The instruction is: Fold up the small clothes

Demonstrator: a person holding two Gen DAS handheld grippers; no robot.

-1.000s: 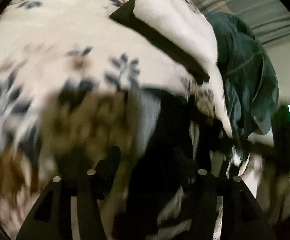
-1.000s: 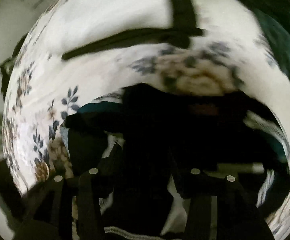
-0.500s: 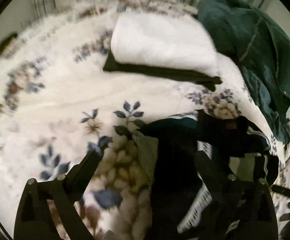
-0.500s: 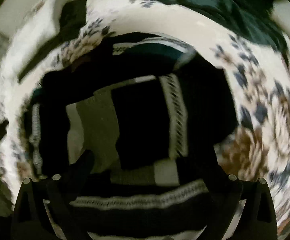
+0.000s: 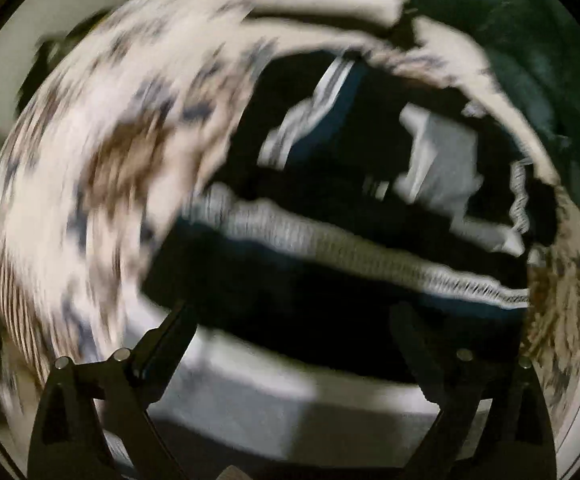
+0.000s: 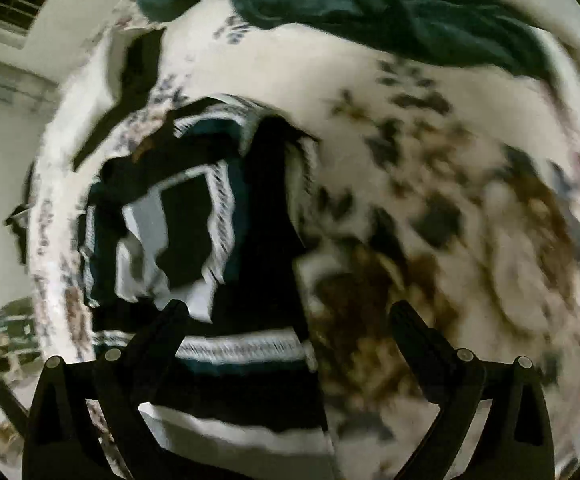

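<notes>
Both tools have sprung wide since a second ago, when each was half closed over the dark cloth: the left tool [image 5: 290,316] and the right tool [image 6: 286,312] now hang released, nothing pinched, both tipped steeply down at the bed. Just beyond their tips lies the pile of dark clothes with pale striped bands [image 6: 210,240], filling the centre of the left view and the lower left of the right view, on the flowered bedspread [image 6: 430,208]. Likely a fold was just let go; farther off sits a green blanket [image 6: 370,4].
</notes>
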